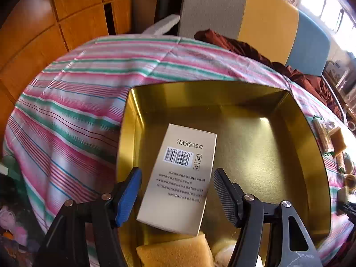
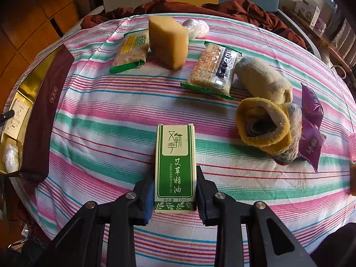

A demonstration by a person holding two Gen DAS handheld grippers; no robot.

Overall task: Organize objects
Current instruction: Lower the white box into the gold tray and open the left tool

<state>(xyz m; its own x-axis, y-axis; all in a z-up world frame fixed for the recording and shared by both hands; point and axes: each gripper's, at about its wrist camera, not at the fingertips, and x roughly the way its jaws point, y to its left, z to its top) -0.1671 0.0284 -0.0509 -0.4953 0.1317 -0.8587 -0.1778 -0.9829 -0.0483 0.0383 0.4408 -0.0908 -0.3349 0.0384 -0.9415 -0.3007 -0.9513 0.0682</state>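
A gold-lined tin box sits on the striped bedsheet. Inside it a cream carton with a barcode lies flat. My left gripper hangs over it, open, with a gap between each pad and the carton's sides. A yellow sponge and a white wrapped lump lie at the tin's near end. In the right wrist view my right gripper is shut on a green and cream essential oil carton, just above the sheet. The tin shows its maroon wall at the far left.
On the sheet beyond the right gripper lie two snack packs, a sponge block, a white plastic ball, two rolled socks and purple packets. A red-brown cloth borders the far edge.
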